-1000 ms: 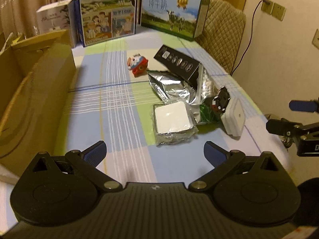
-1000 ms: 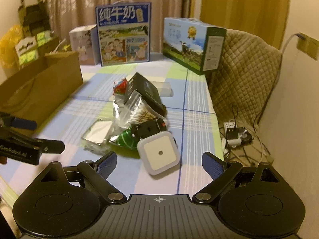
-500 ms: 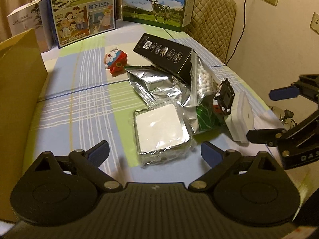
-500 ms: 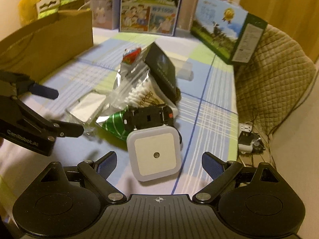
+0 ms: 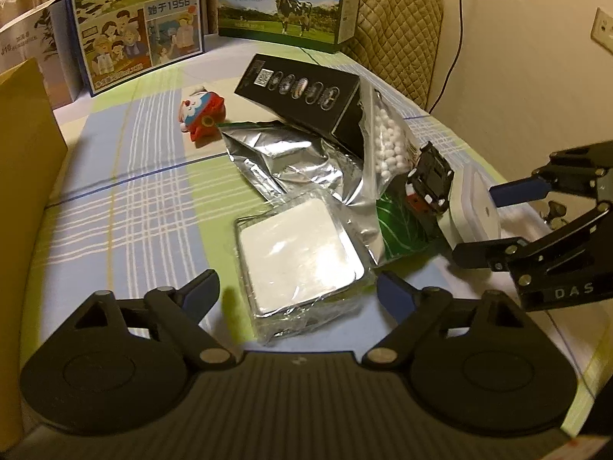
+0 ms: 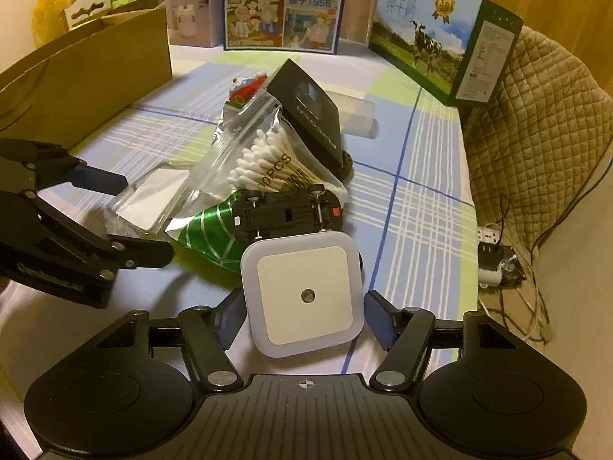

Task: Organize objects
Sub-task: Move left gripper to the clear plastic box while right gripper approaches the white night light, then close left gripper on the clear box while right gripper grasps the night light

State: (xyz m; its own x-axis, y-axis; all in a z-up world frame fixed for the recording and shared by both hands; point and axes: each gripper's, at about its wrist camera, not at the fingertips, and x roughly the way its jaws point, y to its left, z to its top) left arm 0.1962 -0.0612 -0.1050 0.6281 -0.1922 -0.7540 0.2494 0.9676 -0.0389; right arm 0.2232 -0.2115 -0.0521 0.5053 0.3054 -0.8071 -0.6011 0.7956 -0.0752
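I see a plaid-clothed tabletop [image 5: 126, 207] under dim warm light; my left tongs [image 5: 297, 293] and right tongs [image 6: 302, 312] both gape, gripping nothing, milk cartons [image 6: 281, 4] behind.

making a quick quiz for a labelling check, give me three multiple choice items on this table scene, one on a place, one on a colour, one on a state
1. Where is the toy car?
A. on its side against the far edge of the night light
B. inside the cardboard box
C. on the chair

2. What colour is the long box leaning on the pile?
A. white
B. black
C. yellow

3. How does the right gripper stand?
A. shut on the toy car
B. open, a finger either side of the night light
C. shut on nothing

Answers:
1 A, the right wrist view shows its underside and wheels facing the camera, just beyond the light.
2 B, its faces are black with a row of small pictures.
3 B, gaps show between the blue pads and the light's edges.
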